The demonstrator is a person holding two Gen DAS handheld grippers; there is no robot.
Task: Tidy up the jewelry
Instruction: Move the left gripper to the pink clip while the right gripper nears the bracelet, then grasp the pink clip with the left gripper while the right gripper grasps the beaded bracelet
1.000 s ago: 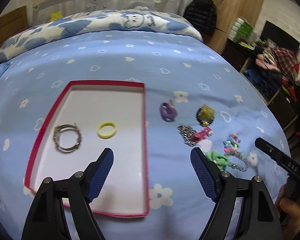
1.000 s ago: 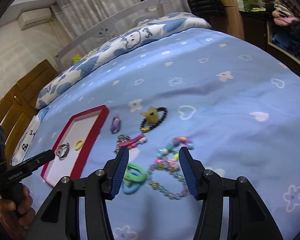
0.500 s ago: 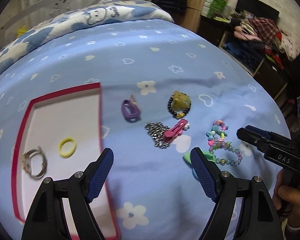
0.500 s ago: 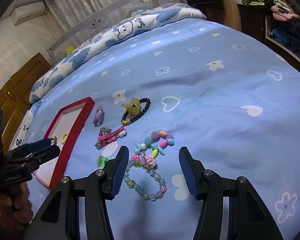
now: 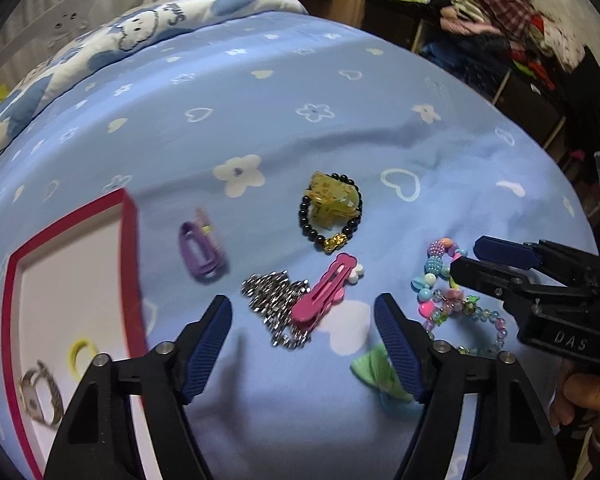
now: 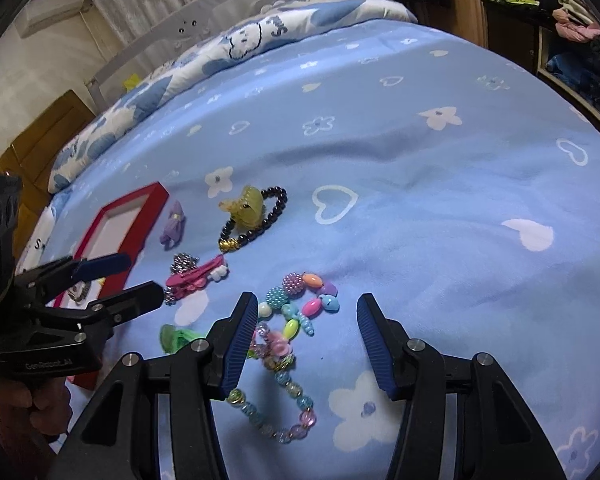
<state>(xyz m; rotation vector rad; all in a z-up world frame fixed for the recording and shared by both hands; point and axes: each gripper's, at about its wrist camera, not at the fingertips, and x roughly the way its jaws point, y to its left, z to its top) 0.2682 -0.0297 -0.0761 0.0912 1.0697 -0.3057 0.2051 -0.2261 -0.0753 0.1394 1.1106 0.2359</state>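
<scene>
My left gripper (image 5: 303,322) hangs with its jaws spread wide over a blue bedspread (image 5: 340,120) printed with white flowers and hearts, nothing between its blue pads. Dead ahead at 12 o'clock lie a pink hair clip (image 5: 324,292) and, touching it on its 9 o'clock side, a heap of silver chain (image 5: 274,300). Further off at 12, a black bead bracelet (image 5: 332,216) rings a yellow claw clip (image 5: 332,200); a purple clip (image 5: 202,250) sits at 10 o'clock, just beside the red-rimmed tray (image 5: 130,264). Inside the tray rest a yellow hair tie (image 5: 82,354) and a metal bracelet (image 5: 40,394).

My right gripper (image 6: 307,338) is likewise parted and empty-handed, poised above the pastel bead necklace (image 6: 288,344), whose larger beads lie at its 12 o'clock and whose smaller strand trails below between the fingers. A green scrunchie (image 6: 176,338) lies at its 9 o'clock, partly hidden by the left finger.
</scene>
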